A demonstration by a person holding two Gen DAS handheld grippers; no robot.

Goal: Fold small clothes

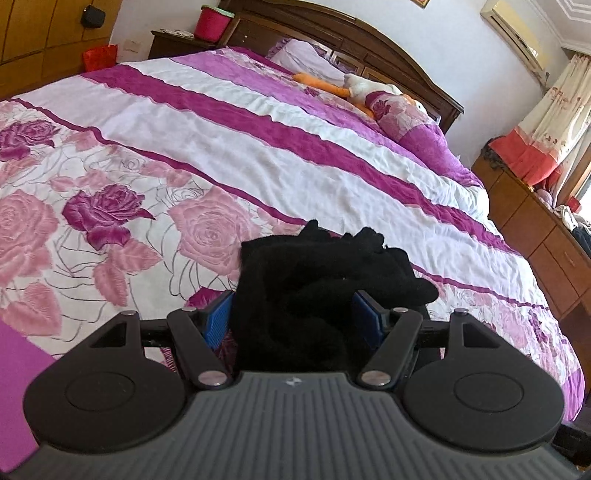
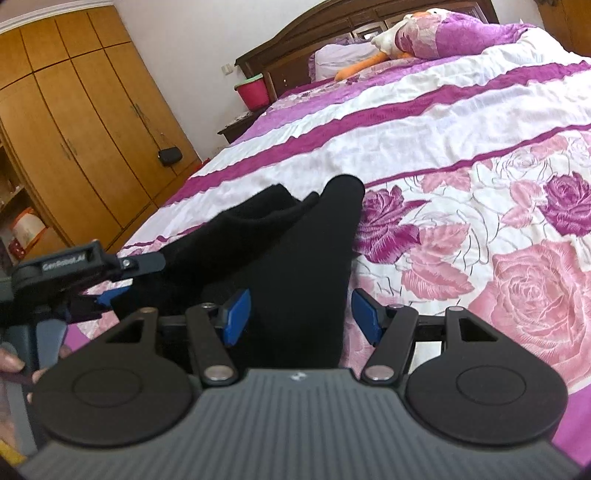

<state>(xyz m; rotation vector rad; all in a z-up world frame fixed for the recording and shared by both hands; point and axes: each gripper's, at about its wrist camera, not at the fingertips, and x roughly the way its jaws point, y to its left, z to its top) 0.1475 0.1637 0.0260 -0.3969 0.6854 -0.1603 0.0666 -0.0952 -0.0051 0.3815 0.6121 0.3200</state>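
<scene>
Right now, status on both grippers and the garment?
Left gripper shut on black garment. Right gripper open around it, pads apart. Bed ahead, nothing blocking.

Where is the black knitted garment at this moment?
The black knitted garment sits bunched between the blue pads of the left gripper, above the rose-patterned purple bedspread. In the right wrist view it also passes through the right gripper.

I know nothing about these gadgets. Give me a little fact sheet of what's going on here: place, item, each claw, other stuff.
place: bed with a pink and purple rose quilt
item: black garment, bunched, raised over the quilt's near edge
left gripper: blue pads closed on the garment's bunched end
right gripper: garment between the blue pads; gap visible at one pad, grip unclear
other stuff: stuffed toy by the headboard, red bucket on a nightstand, wooden wardrobe
</scene>
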